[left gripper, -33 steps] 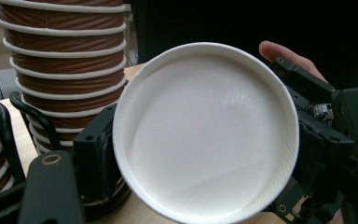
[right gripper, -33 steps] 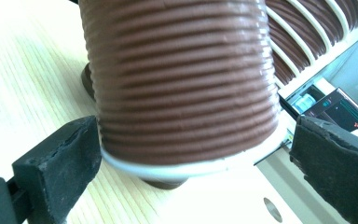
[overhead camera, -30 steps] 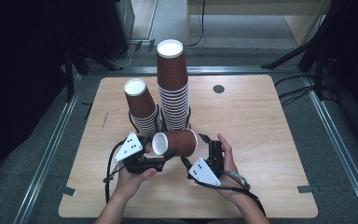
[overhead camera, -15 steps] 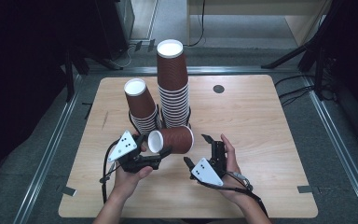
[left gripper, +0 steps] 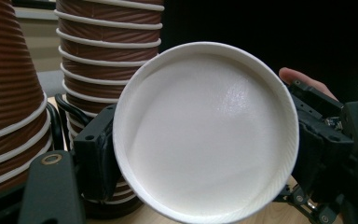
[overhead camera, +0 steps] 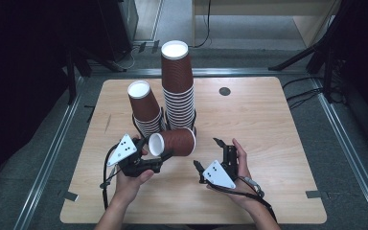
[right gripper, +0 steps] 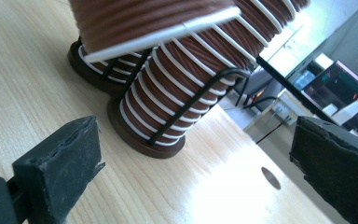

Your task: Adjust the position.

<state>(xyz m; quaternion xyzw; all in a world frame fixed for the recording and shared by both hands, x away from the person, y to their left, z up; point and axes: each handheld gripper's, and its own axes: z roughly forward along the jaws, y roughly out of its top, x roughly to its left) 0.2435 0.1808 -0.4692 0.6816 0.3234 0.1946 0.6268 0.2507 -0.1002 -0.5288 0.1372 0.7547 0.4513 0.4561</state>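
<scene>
The left gripper (overhead camera: 159, 159) clamps a single cup (overhead camera: 172, 143) by its rim, holding it on its side above the desk (overhead camera: 278, 124) near the front edge, mouth turned toward the person, probably so it clears the stacks. Two cup stacks (overhead camera: 178, 91) stand in wire holders (right gripper: 200, 93) just behind it, mid-desk; the holders keep them from toppling. The right gripper (overhead camera: 206, 153) waits beside the cup with jaws wide apart and empty, likely ready to take it.
</scene>
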